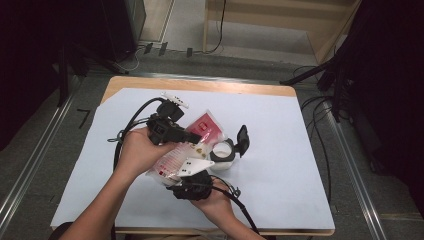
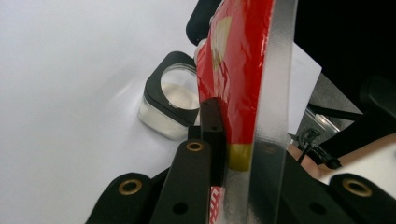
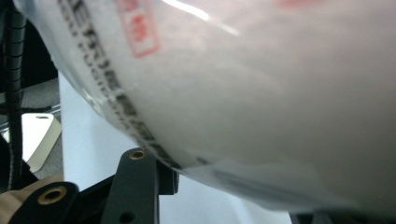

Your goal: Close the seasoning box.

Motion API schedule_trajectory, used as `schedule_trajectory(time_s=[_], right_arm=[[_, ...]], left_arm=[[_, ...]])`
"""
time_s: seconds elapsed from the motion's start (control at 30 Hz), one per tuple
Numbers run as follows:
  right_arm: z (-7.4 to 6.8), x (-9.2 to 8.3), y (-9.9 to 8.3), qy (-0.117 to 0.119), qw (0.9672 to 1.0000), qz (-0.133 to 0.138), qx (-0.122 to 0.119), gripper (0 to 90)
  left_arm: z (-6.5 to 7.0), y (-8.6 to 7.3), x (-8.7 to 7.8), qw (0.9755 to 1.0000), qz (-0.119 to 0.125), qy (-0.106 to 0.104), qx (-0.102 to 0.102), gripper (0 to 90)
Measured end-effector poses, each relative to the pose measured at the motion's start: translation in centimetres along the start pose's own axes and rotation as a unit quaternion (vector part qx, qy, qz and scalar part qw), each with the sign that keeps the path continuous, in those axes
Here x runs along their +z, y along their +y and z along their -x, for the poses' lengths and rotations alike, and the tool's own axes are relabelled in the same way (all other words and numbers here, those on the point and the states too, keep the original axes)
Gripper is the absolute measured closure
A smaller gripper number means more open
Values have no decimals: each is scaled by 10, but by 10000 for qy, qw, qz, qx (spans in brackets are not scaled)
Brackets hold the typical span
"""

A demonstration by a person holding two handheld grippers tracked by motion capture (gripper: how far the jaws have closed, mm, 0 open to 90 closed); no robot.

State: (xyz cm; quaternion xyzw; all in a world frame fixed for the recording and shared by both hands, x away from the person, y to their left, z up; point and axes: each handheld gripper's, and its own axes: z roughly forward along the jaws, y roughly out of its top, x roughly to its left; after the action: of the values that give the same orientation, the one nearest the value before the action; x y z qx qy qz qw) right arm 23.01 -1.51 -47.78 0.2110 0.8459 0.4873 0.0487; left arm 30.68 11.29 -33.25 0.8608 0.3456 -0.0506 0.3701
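Two claws engaged on red-and-clear pouch (image 1: pixel 192 145): left claw (image 1: pixel 192 137) clamped on its edge, right claw (image 1: pixel 192 172) pinching its underside, just beside open white jar (image 1: pixel 222 156).

1. bag (image 1: pixel 172 162): red/white plastic pouch w/ clear part, white contents, held tilted above table centre.
2. jar (image 1: pixel 221 159): white, black hinged lid open, upright just right of bag.
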Motion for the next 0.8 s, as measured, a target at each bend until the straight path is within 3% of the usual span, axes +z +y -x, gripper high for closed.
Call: schedule_trajectory(time_s=[0.2,0.5,0.63,0.77,0.8], right_arm=[[6,-6,1,-144,9998,116,-28,581],[17,-13,-1,-323,9990,298,92,567],[25,-14,-5,-316,9984,333,326,560],[38,-16,-11,-253,9954,294,881,572],[43,-19,-12,-330,9945,269,952,572]], left_arm=[[-5,-2,-13,9996,235,-136,-28,897],[-12,-6,-28,9990,412,-171,27,899],[-10,-6,-30,9990,398,-151,123,899],[-10,-7,-33,9992,342,-101,199,899],[-12,-7,-34,9992,323,-111,231,899]])
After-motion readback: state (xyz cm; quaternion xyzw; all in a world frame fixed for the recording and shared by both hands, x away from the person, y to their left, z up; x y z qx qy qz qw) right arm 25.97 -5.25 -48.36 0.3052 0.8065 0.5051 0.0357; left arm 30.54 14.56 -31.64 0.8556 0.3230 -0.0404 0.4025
